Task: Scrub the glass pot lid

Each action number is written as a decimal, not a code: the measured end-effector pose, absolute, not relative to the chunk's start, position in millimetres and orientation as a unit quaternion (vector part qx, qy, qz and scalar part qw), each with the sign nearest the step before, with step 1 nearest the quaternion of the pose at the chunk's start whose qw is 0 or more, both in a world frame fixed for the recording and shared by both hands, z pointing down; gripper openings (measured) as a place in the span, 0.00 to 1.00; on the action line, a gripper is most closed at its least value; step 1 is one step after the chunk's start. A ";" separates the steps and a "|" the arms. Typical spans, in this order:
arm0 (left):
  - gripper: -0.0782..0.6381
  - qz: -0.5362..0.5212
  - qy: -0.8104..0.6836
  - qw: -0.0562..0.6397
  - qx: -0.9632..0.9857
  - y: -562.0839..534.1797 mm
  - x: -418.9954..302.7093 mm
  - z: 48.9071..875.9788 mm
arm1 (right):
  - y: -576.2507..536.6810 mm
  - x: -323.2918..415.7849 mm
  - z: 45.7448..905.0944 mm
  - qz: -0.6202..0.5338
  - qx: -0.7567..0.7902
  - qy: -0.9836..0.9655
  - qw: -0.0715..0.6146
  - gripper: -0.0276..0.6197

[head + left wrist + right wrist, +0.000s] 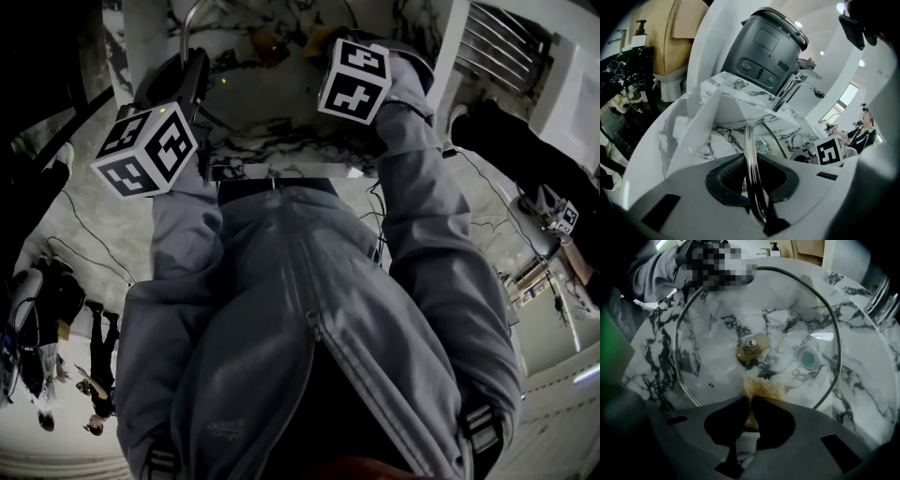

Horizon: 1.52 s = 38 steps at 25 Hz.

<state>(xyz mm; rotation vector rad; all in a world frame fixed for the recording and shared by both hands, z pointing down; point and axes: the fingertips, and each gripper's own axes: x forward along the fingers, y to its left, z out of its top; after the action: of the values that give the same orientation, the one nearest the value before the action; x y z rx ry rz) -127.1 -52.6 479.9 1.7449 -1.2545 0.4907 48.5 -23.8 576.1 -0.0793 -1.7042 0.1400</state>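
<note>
Fingers of the left gripper (752, 187) clamp the glass pot lid (787, 310) by its rim. Those of the right gripper (751, 416) pinch a tan scouring pad (763, 389) tight.

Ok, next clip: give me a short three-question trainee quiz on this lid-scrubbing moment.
1. What sits between the right gripper's jaws? A) a tan scrub pad B) a spoon C) nothing
2. True or false: the left gripper's jaws hold nothing.
3. What shows through the glass lid in the right gripper view?
Key: 1 A. 2 False: they clamp the lid's metal rim. 3 The marble sink.
</note>
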 end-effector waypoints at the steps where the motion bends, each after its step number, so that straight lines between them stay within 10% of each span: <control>1: 0.19 0.198 -0.509 0.451 0.706 -52.8 -127.3 480.0 | -14.6 49.6 576.4 0.070 -0.047 -0.749 0.658 0.12; 38: 0.19 0.197 -0.496 0.461 0.709 -49.3 -124.8 482.1 | 14.1 44.7 450.8 0.118 -0.087 -0.803 0.577 0.12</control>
<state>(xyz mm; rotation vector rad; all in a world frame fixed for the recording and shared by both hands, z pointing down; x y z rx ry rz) -124.8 -49.3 482.1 1.7441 -1.2203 0.4844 44.7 14.1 450.8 -0.2041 -1.8794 0.2759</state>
